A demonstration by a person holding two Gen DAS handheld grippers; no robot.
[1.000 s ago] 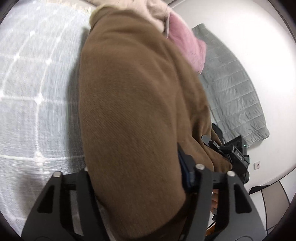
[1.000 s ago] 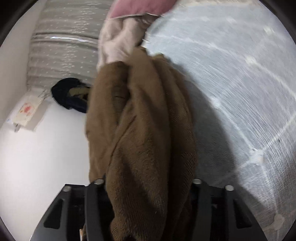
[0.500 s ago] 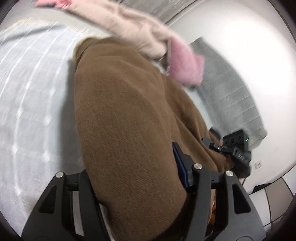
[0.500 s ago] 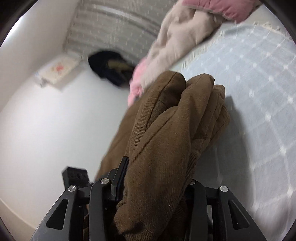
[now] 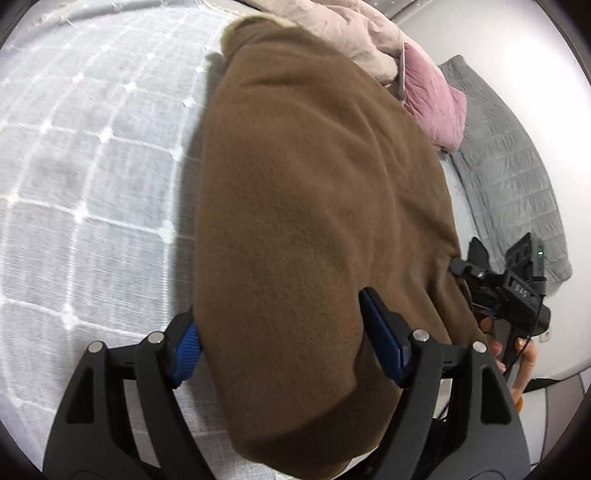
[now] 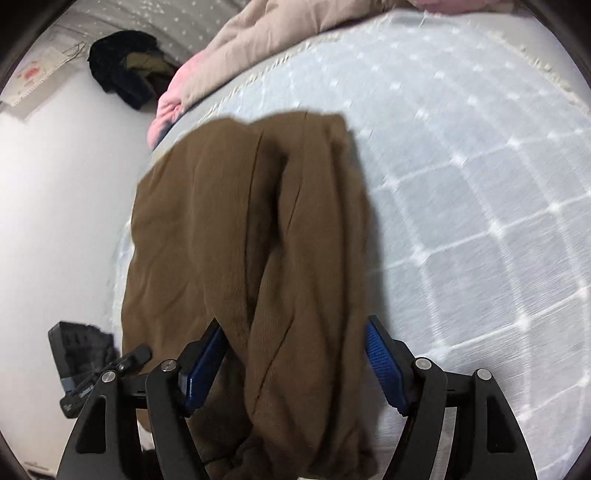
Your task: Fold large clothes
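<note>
A brown knit garment (image 5: 314,221) lies bunched and folded over on the pale blue checked bedspread (image 5: 92,166). My left gripper (image 5: 284,343) is open, its blue-padded jaws standing wide on either side of the brown cloth. My right gripper (image 6: 295,362) is open too, with thick folds of the brown garment (image 6: 288,240) lying between its spread jaws. The right gripper also shows at the right edge of the left wrist view (image 5: 506,291), held by a hand. The garment's near end is hidden under both grippers.
A beige duvet (image 5: 351,29) and a pink pillow (image 5: 436,99) lie at the head of the bed. A grey quilted mat (image 5: 517,177) lies on the white floor beside it. A dark clothes heap (image 6: 125,70) lies on the floor.
Both grippers have opened and let go of the brown garment, which has dropped from hanging in the air to lying on the bedspread.
</note>
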